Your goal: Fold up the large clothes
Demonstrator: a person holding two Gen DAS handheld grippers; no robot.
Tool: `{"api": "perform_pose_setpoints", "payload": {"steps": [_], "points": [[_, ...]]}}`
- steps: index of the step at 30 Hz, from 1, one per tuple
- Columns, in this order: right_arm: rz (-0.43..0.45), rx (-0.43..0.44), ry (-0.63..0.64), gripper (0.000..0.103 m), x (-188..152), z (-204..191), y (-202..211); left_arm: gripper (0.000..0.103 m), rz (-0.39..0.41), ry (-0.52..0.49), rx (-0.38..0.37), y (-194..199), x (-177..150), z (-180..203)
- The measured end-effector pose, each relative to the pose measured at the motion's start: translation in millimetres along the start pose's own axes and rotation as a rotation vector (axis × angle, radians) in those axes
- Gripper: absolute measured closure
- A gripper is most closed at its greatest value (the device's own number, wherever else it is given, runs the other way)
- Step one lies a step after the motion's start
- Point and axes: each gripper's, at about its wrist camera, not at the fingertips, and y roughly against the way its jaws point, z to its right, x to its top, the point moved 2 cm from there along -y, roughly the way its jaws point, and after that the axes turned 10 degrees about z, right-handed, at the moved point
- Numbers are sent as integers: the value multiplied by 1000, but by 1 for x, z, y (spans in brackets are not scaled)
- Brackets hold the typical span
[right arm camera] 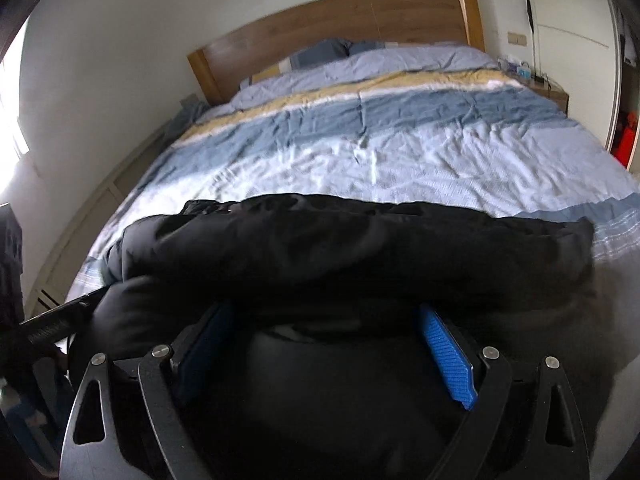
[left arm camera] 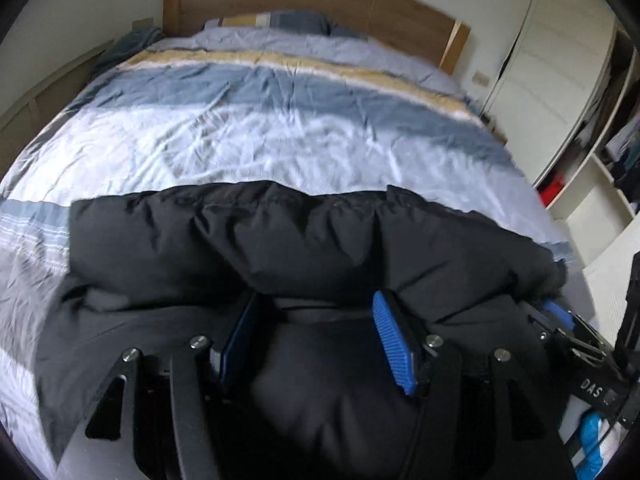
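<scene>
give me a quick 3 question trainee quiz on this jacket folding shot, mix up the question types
1. True or false: the black puffer jacket lies on the striped duvet at the near end of the bed.
2. Multiple choice: what stands at the far end of the bed? A) a mirror B) a wooden headboard C) a curtain
3. Fill in: the pads of the left gripper and the right gripper are coloured ____.

Key: 1 true; 2 B; 3 blue

Home bedroom: bed (left arm camera: 280, 128), wooden headboard (left arm camera: 304, 4), wardrobe (left arm camera: 560, 64)
</scene>
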Motion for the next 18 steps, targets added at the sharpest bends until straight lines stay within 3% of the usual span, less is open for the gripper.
{"api": "perform_pose_setpoints", "payload": {"steps": [11, 14, 18], "points": [[-83, -12, -92, 5, 13, 33, -106, 39, -64, 15, 89, -108, 23, -11], [-107, 2, -107, 4, 16, 40, -122, 38, -84, 31, 80, -121, 28, -16], [-111, 67, -114, 4, 15, 50, -115, 36, -93, 52, 40, -113, 28, -32]]}}
